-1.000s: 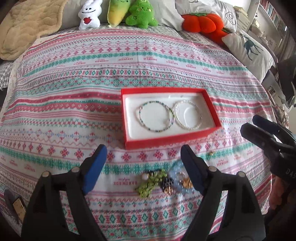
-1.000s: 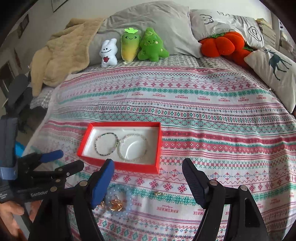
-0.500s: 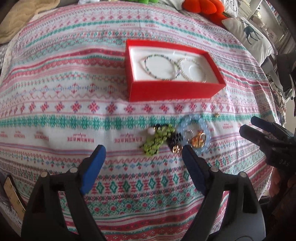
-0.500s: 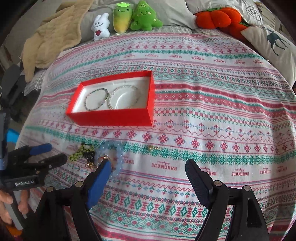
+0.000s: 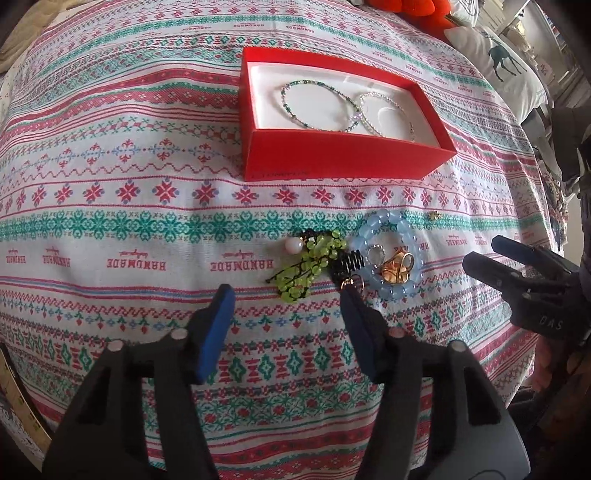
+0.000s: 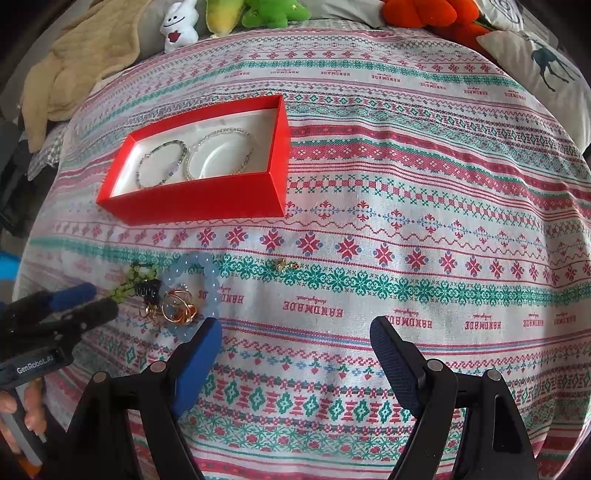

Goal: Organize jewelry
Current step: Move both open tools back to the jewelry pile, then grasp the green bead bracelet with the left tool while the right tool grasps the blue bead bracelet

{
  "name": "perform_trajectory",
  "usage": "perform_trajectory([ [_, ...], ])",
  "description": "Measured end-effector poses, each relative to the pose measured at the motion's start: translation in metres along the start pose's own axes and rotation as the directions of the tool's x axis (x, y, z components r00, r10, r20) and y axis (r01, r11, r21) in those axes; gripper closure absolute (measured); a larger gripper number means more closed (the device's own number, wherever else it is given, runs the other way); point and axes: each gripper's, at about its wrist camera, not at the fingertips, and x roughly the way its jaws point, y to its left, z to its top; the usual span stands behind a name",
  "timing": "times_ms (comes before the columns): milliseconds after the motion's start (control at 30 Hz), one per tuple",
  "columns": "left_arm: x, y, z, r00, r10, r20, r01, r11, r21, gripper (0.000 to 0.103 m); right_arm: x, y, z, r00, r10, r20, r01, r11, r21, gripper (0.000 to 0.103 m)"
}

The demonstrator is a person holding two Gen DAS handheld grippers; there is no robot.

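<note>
A red box (image 5: 343, 157) (image 6: 192, 203) on the patterned bedspread holds two thin bead bracelets (image 5: 317, 105) (image 6: 221, 151). In front of it lies a loose pile: a pale blue bead bracelet (image 5: 397, 291) (image 6: 212, 280), gold rings (image 5: 397, 269) (image 6: 179, 306), a green bead piece (image 5: 310, 262) (image 6: 127, 290), a black clip (image 5: 349, 264) and a pink pearl (image 5: 294, 245). A small gold earring (image 5: 435, 215) (image 6: 286, 265) lies apart. My left gripper (image 5: 286, 295) is open just short of the pile. My right gripper (image 6: 295, 332) is open, right of the pile.
Plush toys (image 6: 255, 13), a beige blanket (image 6: 81, 55), an orange pumpkin cushion (image 6: 421, 11) and a deer pillow (image 6: 546, 70) line the far side of the bed. The bedspread (image 6: 406, 184) stretches wide to the right.
Both grippers have moved forward and down toward the jewelry pile; the box and pile look larger and closer. Both stay open.
</note>
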Motion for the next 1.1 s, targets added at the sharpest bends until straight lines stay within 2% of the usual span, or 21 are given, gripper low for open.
perform_trajectory([
  [200,0.012,-0.007,0.006,1.0,0.025,-0.003,-0.025,1.0,0.017,0.067,0.005,0.002,0.001,1.0,0.002,-0.008,-0.002,1.0,0.0,0.019],
  [233,0.014,-0.007,0.006,0.999,0.032,-0.006,-0.032,0.999,0.02,0.077,0.007,0.002,0.001,1.0,0.004,-0.01,-0.004,1.0,0.003,0.019],
  [267,0.016,-0.008,0.007,0.999,0.038,-0.007,-0.038,0.999,0.023,0.092,0.007,0.003,0.001,1.0,0.005,-0.013,-0.005,1.0,0.007,0.019],
  [500,-0.008,-0.004,0.008,0.998,0.014,0.055,-0.015,1.0,0.021,0.097,0.013,0.001,0.008,0.999,0.024,-0.024,-0.024,0.999,0.033,0.019],
  [967,-0.052,0.007,0.006,0.986,-0.05,0.161,0.05,0.999,-0.001,0.097,0.027,0.018,0.031,0.996,0.088,-0.032,-0.085,0.993,0.081,0.02],
  [1000,-0.053,0.008,0.006,0.985,-0.049,0.166,0.05,0.999,-0.002,0.097,0.029,0.021,0.033,0.996,0.091,-0.026,-0.088,0.992,0.085,0.024],
  [1100,-0.056,0.013,0.004,0.984,-0.053,0.17,0.055,0.998,-0.01,0.097,0.036,0.03,0.04,0.994,0.102,-0.027,-0.099,0.991,0.09,0.051],
])
